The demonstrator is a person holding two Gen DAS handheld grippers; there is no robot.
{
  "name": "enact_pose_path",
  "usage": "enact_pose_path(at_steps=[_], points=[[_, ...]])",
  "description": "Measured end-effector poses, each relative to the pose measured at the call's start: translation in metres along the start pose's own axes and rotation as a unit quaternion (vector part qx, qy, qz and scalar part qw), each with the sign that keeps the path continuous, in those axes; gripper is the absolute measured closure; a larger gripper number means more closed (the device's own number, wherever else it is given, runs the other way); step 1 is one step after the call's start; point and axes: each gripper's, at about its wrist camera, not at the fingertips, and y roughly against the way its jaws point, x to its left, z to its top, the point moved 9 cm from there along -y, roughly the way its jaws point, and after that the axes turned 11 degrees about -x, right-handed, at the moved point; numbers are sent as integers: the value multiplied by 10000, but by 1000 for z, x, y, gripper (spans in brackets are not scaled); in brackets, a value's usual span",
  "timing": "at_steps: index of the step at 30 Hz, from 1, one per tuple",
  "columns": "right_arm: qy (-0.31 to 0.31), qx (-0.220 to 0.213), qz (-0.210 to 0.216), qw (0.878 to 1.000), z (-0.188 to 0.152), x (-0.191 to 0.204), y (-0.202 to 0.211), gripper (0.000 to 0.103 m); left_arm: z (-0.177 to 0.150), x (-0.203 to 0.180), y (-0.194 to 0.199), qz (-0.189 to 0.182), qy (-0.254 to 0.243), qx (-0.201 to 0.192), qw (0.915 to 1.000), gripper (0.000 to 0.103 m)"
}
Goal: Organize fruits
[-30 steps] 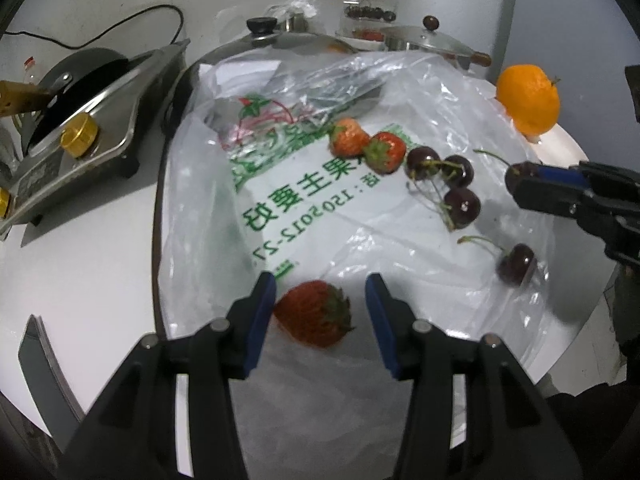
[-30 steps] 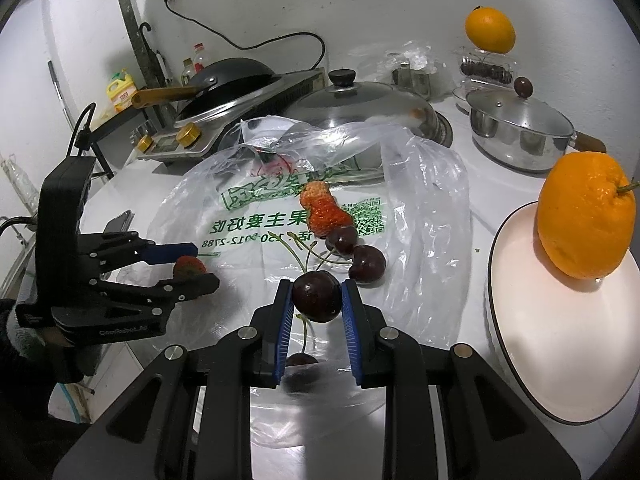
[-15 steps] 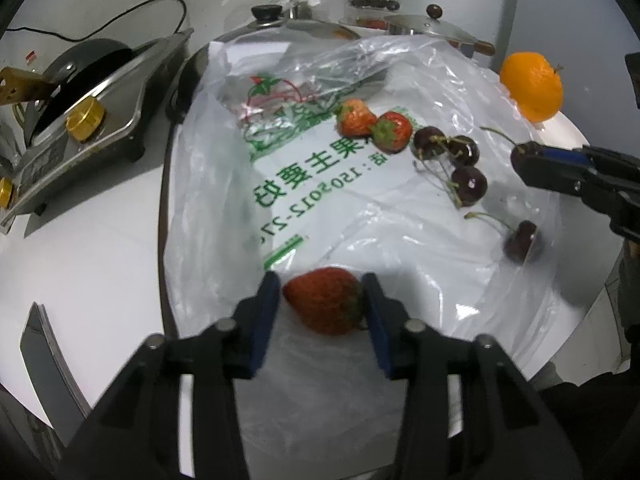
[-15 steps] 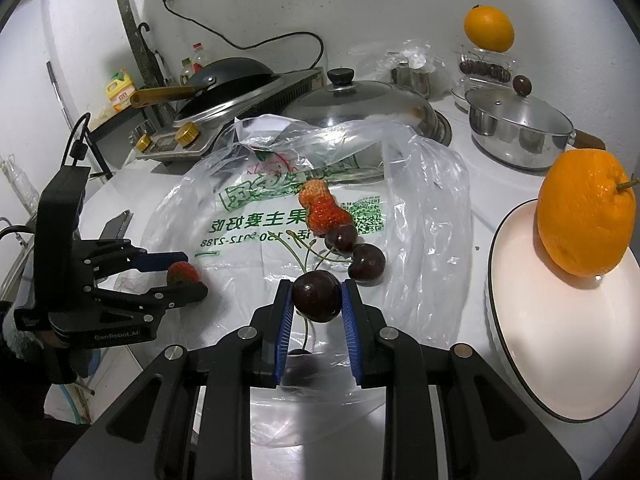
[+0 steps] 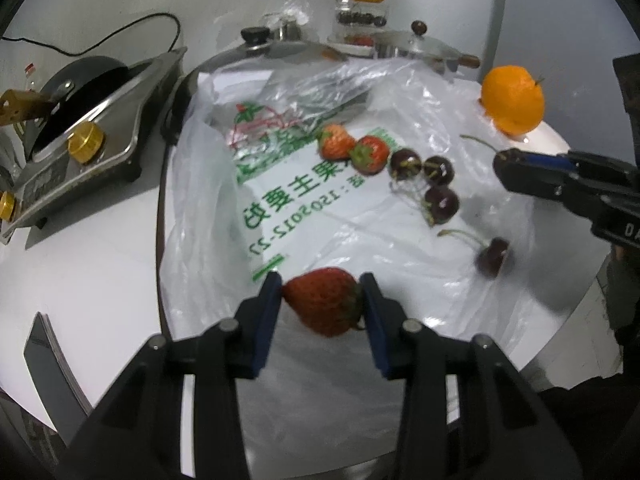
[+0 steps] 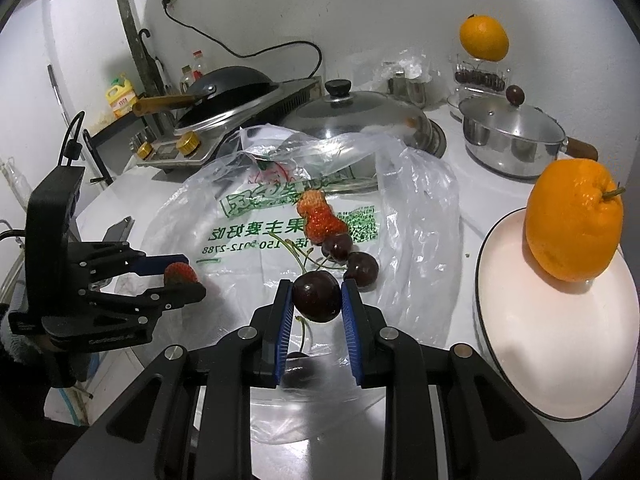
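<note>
Since the earlier frame, the left gripper (image 5: 322,294) has drawn its fingers in on the strawberry (image 5: 323,305) that then lay loose between them on the plastic bag (image 5: 400,280); its jaws have just been closing, and both blue pads now press the berry's sides, pinching it at the near edge of the bag. From the right wrist view the same strawberry (image 6: 180,273) shows clamped between the left gripper's (image 6: 190,276) fingers, just above the worktop (image 6: 464,184). Opposite it, the right gripper (image 6: 316,294) holds a dark cherry (image 6: 316,297) pinched tight between its pads, over the front part of the bag. Two more strawberries (image 5: 352,151) lie touching each other near the middle of the bag, on the green print, with three cherries (image 5: 428,180) clustered just beside them and a single stemmed cherry (image 5: 493,257) apart, nearer the bag's edge. An orange (image 6: 572,220) stands on the far rim of a white plate (image 6: 540,360) beside the bag. A second orange (image 6: 483,38) sits on a clear box by the wall. Behind the bag are a domed metal lid (image 6: 360,120), a lidded saucepan (image 6: 512,136) and a dark wok (image 6: 228,84) on a cooker.
</note>
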Motion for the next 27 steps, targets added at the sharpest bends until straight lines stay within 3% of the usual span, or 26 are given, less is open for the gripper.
enact_pose_path(at_steps=[13,27], points=[[3,-246,-80,9997,12,-14,22,77,33,-27,17,-148,-13,-330,9993,62],[-178,-438,-220,9986,13,-52,46,77,53,-67,13,-217,-190,-377,9989,62]])
